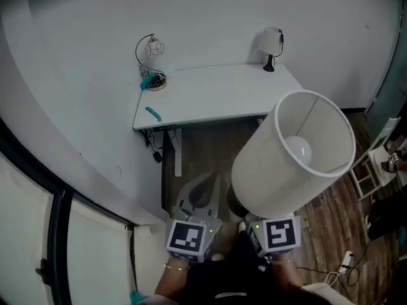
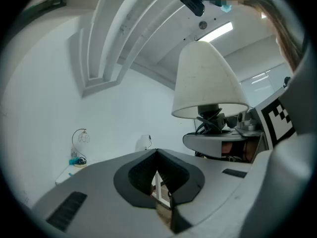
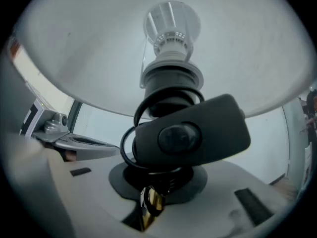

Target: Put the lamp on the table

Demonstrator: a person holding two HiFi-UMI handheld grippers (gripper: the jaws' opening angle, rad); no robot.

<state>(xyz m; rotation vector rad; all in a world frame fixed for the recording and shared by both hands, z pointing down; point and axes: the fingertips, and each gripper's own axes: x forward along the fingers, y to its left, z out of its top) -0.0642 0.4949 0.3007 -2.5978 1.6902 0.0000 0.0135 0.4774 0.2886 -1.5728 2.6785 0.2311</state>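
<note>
in the right gripper [image 3: 157,185], jaws clamp lamp [image 3: 171,78]

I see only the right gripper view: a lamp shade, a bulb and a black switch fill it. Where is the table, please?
Observer: The head view shows the white table ahead against the wall; the lamp is short of it, above the wooden floor.
Operator: Is the tabletop free?
Observer: Mostly. A small lamp stands at its far right corner, a wire lamp at the far left.
Operator: And the left gripper?
Observer: The left gripper is shut, with nothing in it.
</note>
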